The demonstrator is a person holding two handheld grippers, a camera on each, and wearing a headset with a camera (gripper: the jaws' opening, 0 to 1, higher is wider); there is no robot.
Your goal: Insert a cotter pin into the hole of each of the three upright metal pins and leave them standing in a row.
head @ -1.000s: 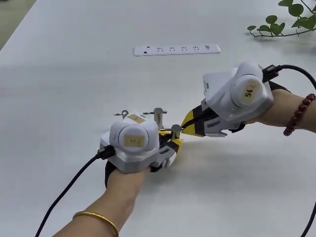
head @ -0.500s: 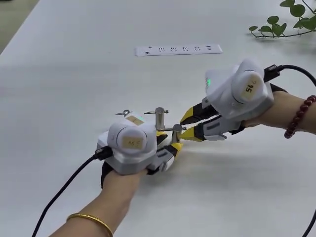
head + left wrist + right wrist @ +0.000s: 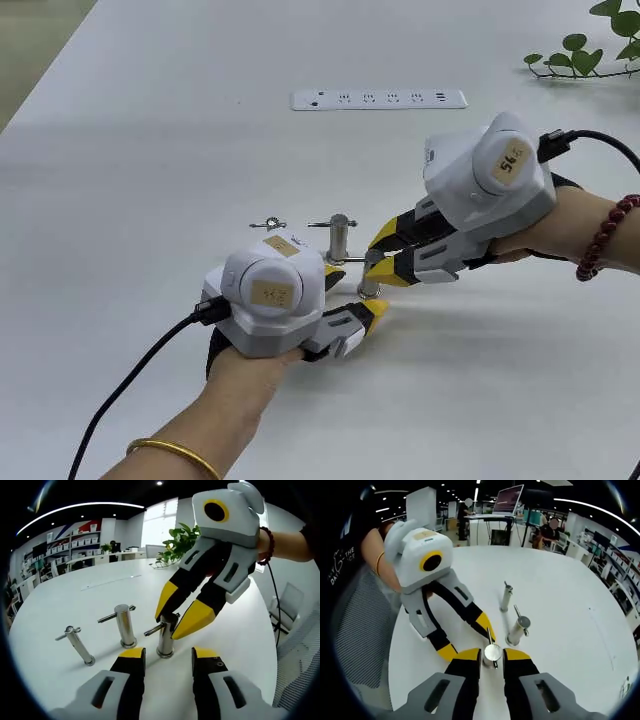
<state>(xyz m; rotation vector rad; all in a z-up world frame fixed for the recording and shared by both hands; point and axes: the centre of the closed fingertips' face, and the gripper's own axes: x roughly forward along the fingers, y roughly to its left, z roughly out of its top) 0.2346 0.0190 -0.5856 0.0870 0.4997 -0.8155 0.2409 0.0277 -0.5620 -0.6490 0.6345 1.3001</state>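
One desk point(image 3: 150, 150) carries three metal pins: the near pin point(image 3: 166, 636), the middle pin point(image 3: 124, 626) and the far pin point(image 3: 80, 646). Three cotter pins sit crosswise, one per pin: near cotter pin point(image 3: 153, 629), middle cotter pin point(image 3: 107, 616), far cotter pin point(image 3: 67, 632). There are two tongs, the left tongs point(image 3: 355, 292) and the right tongs point(image 3: 378, 260), one power strip point(image 3: 378, 99) and one plant sprig point(image 3: 585, 58).

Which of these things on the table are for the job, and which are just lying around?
For the job: near pin, middle pin, far pin, the cotter pins in them, left gripper, right gripper.
Just lying about: power strip, plant sprig.
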